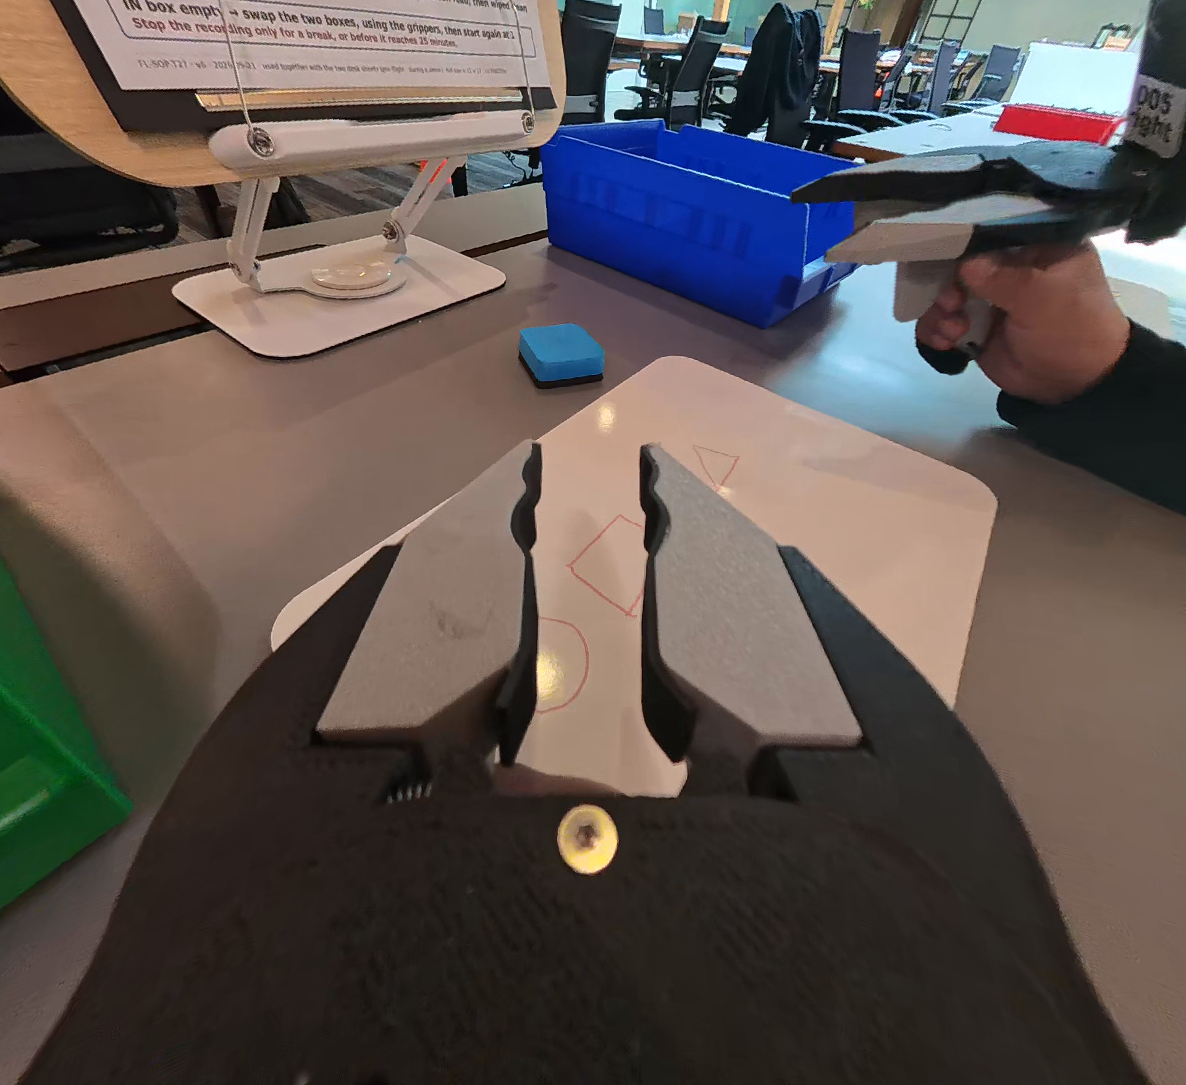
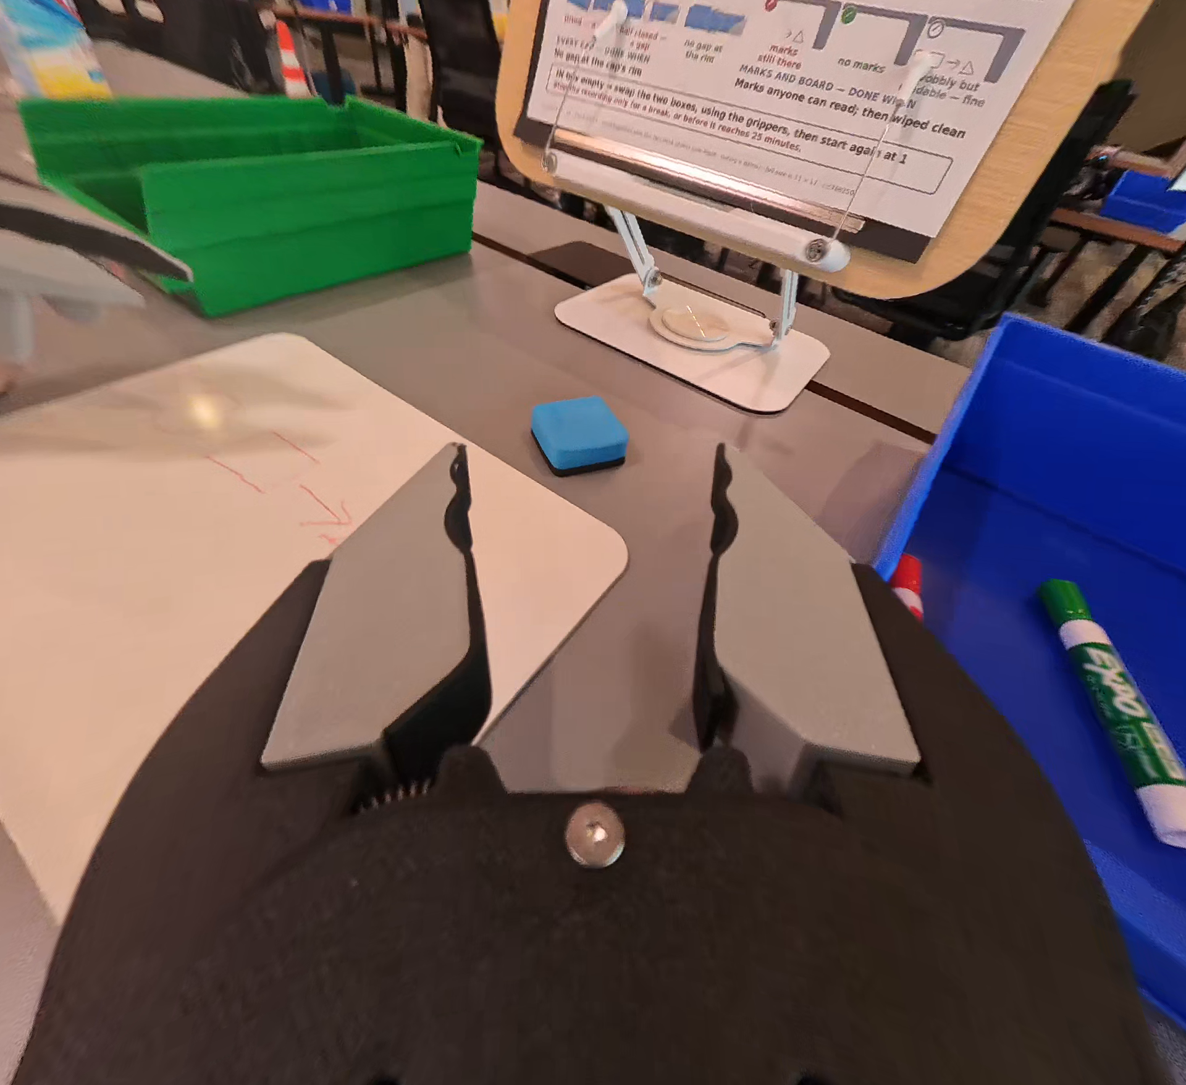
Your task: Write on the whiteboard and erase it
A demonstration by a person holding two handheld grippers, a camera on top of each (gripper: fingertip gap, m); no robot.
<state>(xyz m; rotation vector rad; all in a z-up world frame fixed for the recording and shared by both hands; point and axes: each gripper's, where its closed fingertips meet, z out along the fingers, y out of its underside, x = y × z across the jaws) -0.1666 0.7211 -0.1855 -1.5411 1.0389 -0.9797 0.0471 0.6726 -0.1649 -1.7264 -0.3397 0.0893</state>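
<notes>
Eraser [image 2: 579, 434] on table [image 2: 642, 573], just beyond whiteboard [image 2: 160, 573] far edge, squat, no long axis. Right gripper [image 2: 590, 457] nearer, jaws released, empty, eraser dead ahead. Left gripper [image 1: 590, 454] jaws released, empty, over red marks.

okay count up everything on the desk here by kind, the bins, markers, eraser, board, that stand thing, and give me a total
Bins: 2, green bin, blue bin
Markers: 2, green marker and a red-capped one, mostly hidden, both in the blue bin
Erasers: 1, blue eraser
Whiteboards: 1, whiteboard, red shapes drawn on it
Document stands: 1, stand
Total: 7
</notes>
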